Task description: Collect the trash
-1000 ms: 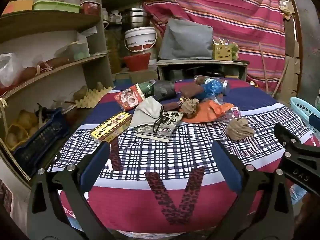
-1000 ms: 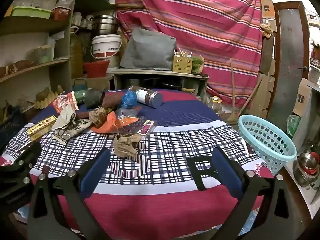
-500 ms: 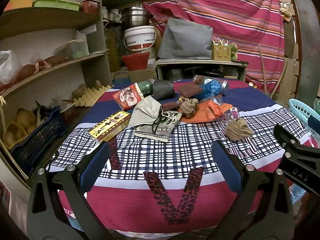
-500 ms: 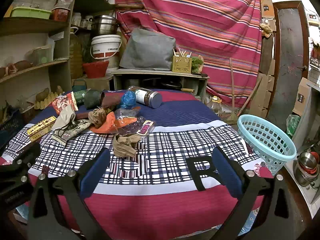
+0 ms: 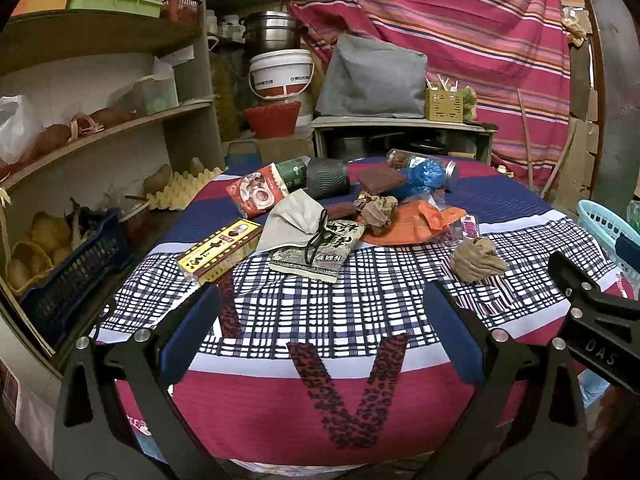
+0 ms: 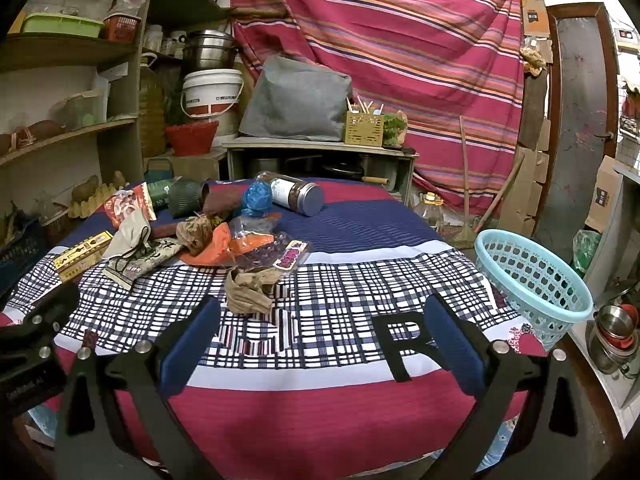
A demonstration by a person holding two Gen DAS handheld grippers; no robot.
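A pile of trash lies on the clothed table [image 5: 340,408]: a yellow box [image 5: 218,250], a red snack packet [image 5: 256,194], a grey cloth pouch [image 5: 296,216], a printed sachet [image 5: 324,248], an orange bag [image 5: 416,220], a blue crumpled bag [image 5: 424,176] and a crumpled brown wad [image 5: 476,258]. The wad [image 6: 248,288] lies just beyond my right gripper. A light blue basket [image 6: 532,280] stands at the table's right edge. My left gripper [image 5: 320,316] and right gripper [image 6: 320,316] are both open and empty over the table's near edge.
Shelves [image 5: 100,128] with a blue crate [image 5: 76,268] stand to the left. A jar [image 6: 296,196] and a dark cup [image 6: 184,198] lie at the table's back. A cabinet [image 6: 320,160] and a striped curtain [image 6: 400,40] are behind. Metal bowls [image 6: 616,332] sit low at right.
Both grippers have drifted slightly; the views shift a little. Nothing on the table has moved, and both grippers stay open.
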